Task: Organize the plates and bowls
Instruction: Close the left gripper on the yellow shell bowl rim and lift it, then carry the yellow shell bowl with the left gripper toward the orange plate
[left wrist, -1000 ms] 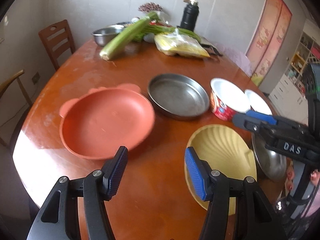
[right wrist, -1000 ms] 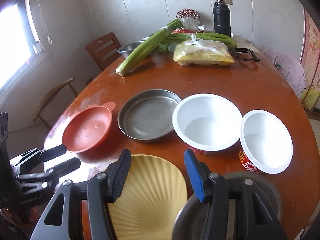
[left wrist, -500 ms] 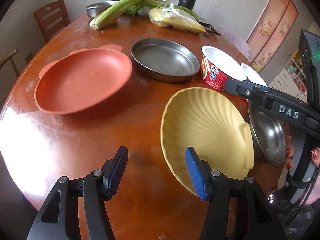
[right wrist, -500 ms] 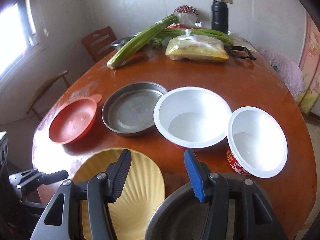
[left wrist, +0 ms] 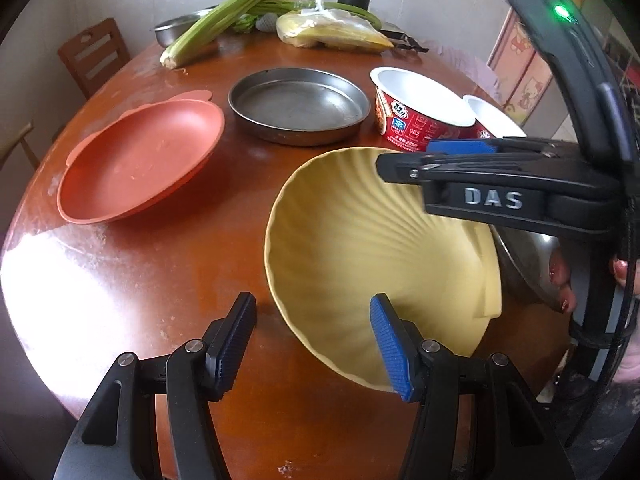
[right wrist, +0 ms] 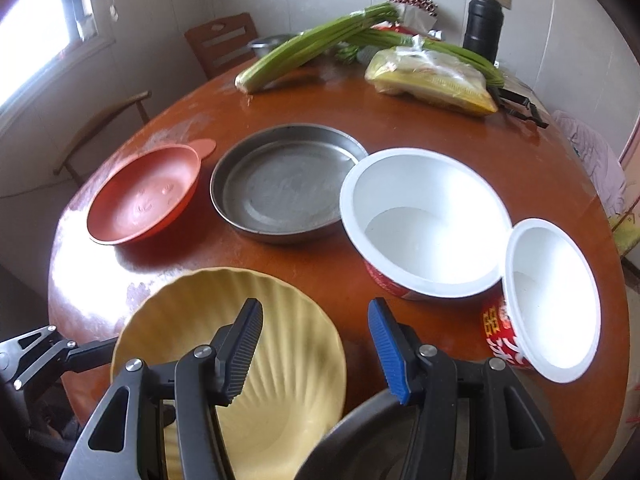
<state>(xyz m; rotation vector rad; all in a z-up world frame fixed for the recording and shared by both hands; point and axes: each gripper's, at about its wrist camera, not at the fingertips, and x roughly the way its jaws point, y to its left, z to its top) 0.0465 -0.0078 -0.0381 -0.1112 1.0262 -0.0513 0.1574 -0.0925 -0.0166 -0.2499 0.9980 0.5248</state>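
Note:
A yellow shell-ribbed plate (left wrist: 360, 248) sits near the table's front edge, its right side against a steel bowl (left wrist: 524, 268). My left gripper (left wrist: 314, 304) is open at the plate's near rim, the blue pad over the plate and the black pad over bare table. My right gripper (right wrist: 314, 306) hangs open just above the yellow plate (right wrist: 280, 380) and steel bowl (right wrist: 360, 440), holding nothing. An orange plate (left wrist: 140, 160) lies to the left. Behind are a round steel pan (left wrist: 298, 106) and two red-and-white paper bowls (right wrist: 424, 220) (right wrist: 552, 300).
The round wooden table (left wrist: 140, 300) carries celery (right wrist: 312, 48), a yellow bag (right wrist: 432, 80), a black flask (right wrist: 482, 24) and a steel basin (left wrist: 176, 28) at the back. Wooden chairs (right wrist: 220, 46) stand beyond the far left edge. A person's fingers (left wrist: 560, 276) show by the steel bowl.
My left gripper has come down and forward to the yellow plate's near rim. My right gripper has sunk lower over the yellow plate and steel bowl. Both stay open.

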